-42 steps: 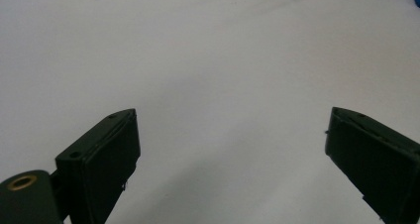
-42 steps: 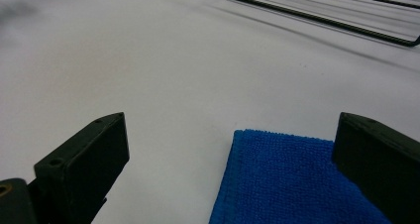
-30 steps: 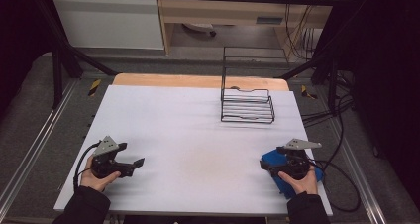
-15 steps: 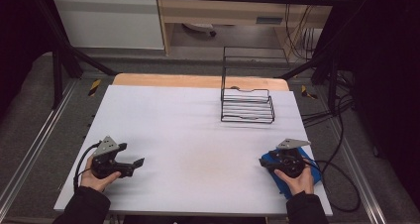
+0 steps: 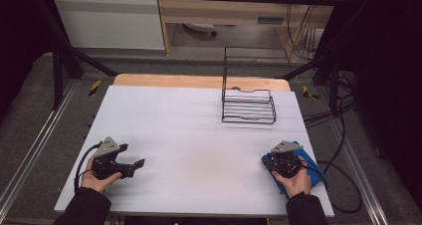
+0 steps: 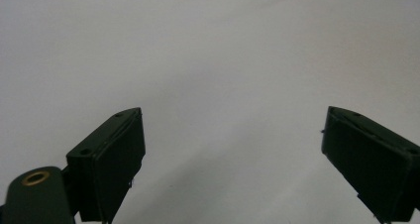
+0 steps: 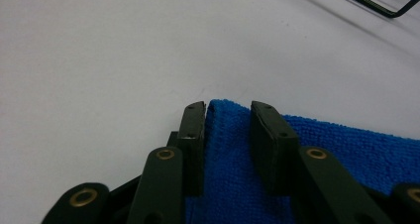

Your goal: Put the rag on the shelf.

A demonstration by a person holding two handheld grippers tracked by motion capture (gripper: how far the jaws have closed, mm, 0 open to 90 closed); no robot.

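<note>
Blue cloth (image 7: 322,149) is lying at the desk's (image 5: 199,125) near right corner, a raised edge of it sitting between the right claw's (image 7: 228,112) jaws, which have just been closing in and are now pinching that fold. The right gripper view is showing this grip up close; the high view is showing the right claw (image 5: 278,161) covering the cloth (image 5: 298,148). Left claw (image 6: 233,135) is hanging wide apart over bare white desk, holding nothing. One cloth, one wire rack (image 5: 248,105) at the far right, two claws. Dark room, cables on the floor.
</note>
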